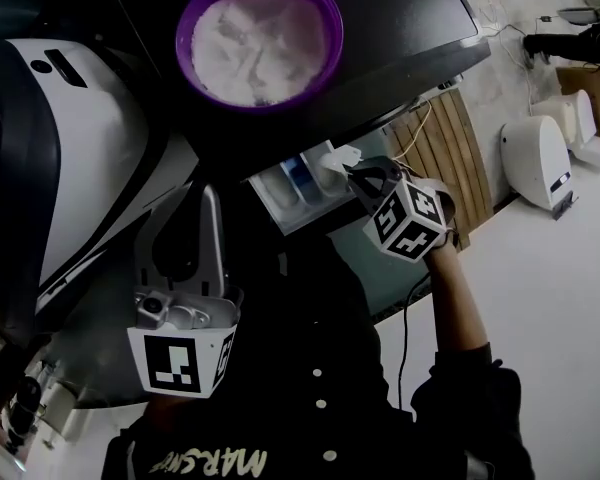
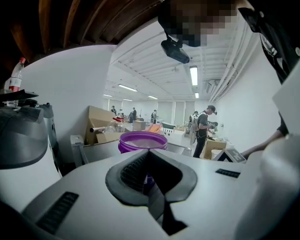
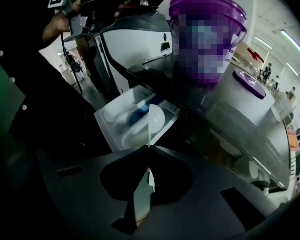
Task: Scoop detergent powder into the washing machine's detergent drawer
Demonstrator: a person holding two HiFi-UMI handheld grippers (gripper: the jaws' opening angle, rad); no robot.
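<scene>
My right gripper (image 3: pixel 149 146) has its jaws pinched shut on the thin handle of a white spoon (image 3: pixel 154 118). The spoon's bowl hangs over the open detergent drawer (image 3: pixel 109 118), which juts from the front of the washing machine (image 1: pixel 410 28). The drawer has white compartments and a blue insert (image 3: pixel 139 115). A purple tub (image 1: pixel 185 28) of white powder (image 1: pixel 260 43) stands on the machine's top near the front edge, above the drawer. My left gripper (image 2: pixel 149 151) has its jaws closed on nothing.
</scene>
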